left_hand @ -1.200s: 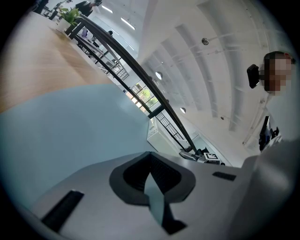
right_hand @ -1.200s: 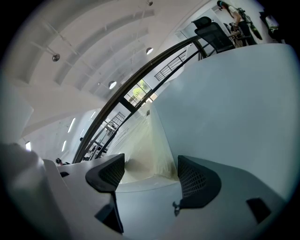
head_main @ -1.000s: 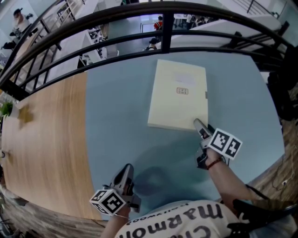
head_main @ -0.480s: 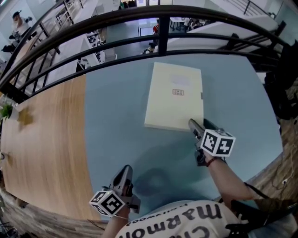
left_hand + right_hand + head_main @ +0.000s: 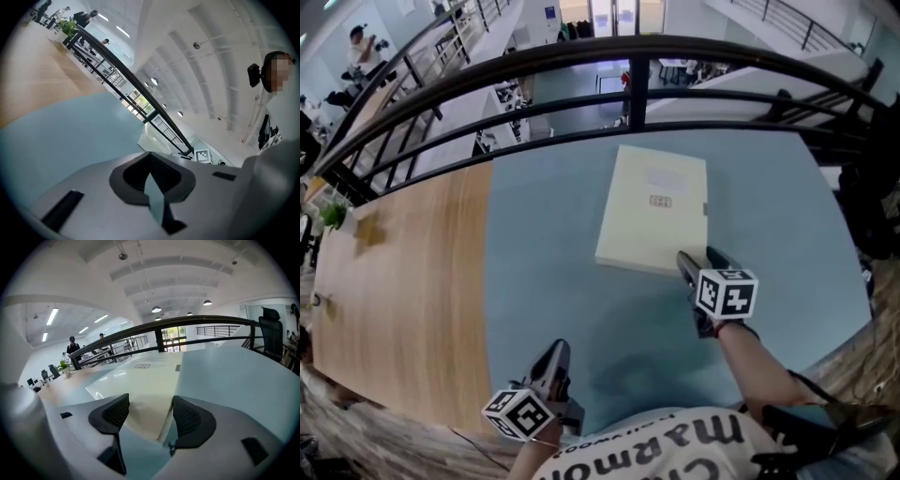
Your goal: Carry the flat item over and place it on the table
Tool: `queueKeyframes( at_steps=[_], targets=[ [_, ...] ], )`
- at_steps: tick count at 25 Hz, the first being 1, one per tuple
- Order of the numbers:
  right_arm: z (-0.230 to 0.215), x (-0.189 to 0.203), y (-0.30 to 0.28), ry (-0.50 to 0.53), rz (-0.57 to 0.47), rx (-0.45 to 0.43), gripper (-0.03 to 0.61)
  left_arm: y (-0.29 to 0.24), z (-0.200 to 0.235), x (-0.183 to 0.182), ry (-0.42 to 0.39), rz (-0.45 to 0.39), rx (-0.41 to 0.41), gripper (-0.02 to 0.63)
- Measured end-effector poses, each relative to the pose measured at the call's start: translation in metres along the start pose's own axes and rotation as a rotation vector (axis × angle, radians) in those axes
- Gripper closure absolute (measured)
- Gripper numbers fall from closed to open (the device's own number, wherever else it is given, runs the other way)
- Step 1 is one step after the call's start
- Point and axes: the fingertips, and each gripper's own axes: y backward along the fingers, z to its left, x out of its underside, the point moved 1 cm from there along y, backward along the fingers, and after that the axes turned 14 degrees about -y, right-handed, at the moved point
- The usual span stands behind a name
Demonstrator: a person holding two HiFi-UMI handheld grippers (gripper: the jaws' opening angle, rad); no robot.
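A blue-grey table, backed by a black railing, is taken in whole only by the head view. The cream flat item is laid flat on it, toward the far side. Only in the right gripper view is the item's near corner seen between the parted jaws of the right gripper, which is pointed downward. The jaws have just been closing, but no pad is pressed on the item. The left gripper is held by the table's near edge, well apart from the item. Its jaws are shown clenched on nothing in the left gripper view.
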Motion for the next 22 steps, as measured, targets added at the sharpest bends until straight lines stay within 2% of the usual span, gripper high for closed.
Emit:
queueKeyframes(
  at_steps=[4,16,19,21,22],
  targets=[
    [-0.002,-0.001,0.006,0.06,-0.013,-0.002,0.27,0.018,-0.011,0.005,-0.008,-0.03,-0.023,0.611],
    [0.015,-0.008,0.01,0.485,-0.001,0.042,0.272,0.067,-0.041,0.024,-0.03,-0.101,-0.081,0.611],
    [0.019,-0.006,0.008,0.543,0.026,0.02,0.311,0.079,-0.042,0.031,-0.025,-0.106,-0.108,0.611],
    [0.026,-0.001,0.006,0.59,0.043,0.004,0.374,0.086,-0.038,0.033,-0.024,-0.12,-0.118,0.611],
    [0.031,0.0,0.007,0.628,0.042,0.005,0.426,0.089,-0.036,0.031,-0.025,-0.126,-0.121,0.611]
  ],
)
